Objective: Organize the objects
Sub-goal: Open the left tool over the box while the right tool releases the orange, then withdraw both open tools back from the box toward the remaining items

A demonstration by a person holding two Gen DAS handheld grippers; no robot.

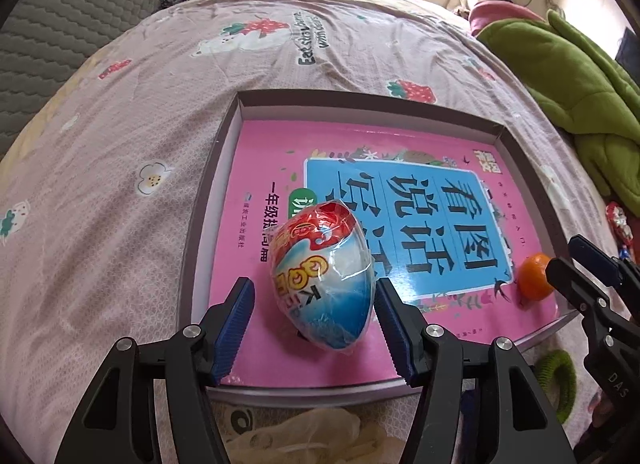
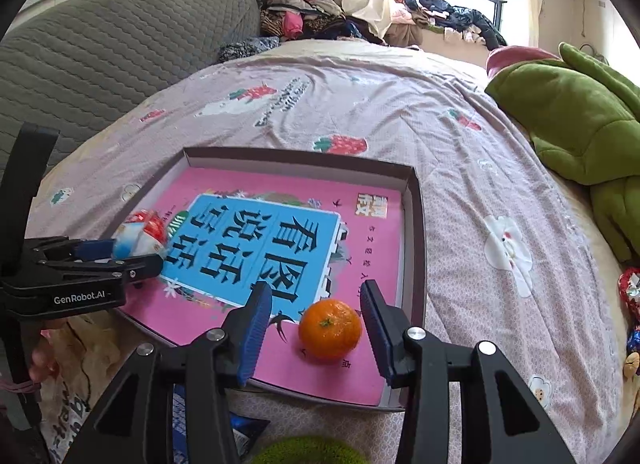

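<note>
The box (image 1: 224, 152) lies on the bed (image 1: 120, 184), with a pink book (image 1: 260, 352) flat inside it covering most of the floor. Two items rest on the book: a wrapped egg (image 1: 322, 276) near the left side and an orange (image 2: 330, 329) at the near right corner.

Left gripper (image 1: 316, 328): fingers spread, released. The egg sits between the pads; the right pad appears to touch the wrapper or stand just beside it, the left pad is clear of it. The egg bears on the book, not on the gripper.

Right gripper (image 2: 316, 328): fingers spread, released, straddling the orange with a gap on each side. The orange rests on the book, just inside the box wall.

Judged step: both items are placed in the box and the grippers are at release — the remaining work is a clean withdrawal.

Procedure for the step:
- Keep both sets of fingers fully spread before any retreat.
- Draw each gripper straight back along its finger axis; avoid sideways sweep.
- Both items are round and likely to roll on the glossy cover — a pad brushing the egg's loose wrapper may drag it.
- Clear the near box wall on retreat so the box does not shift on the soft bedding
</note>
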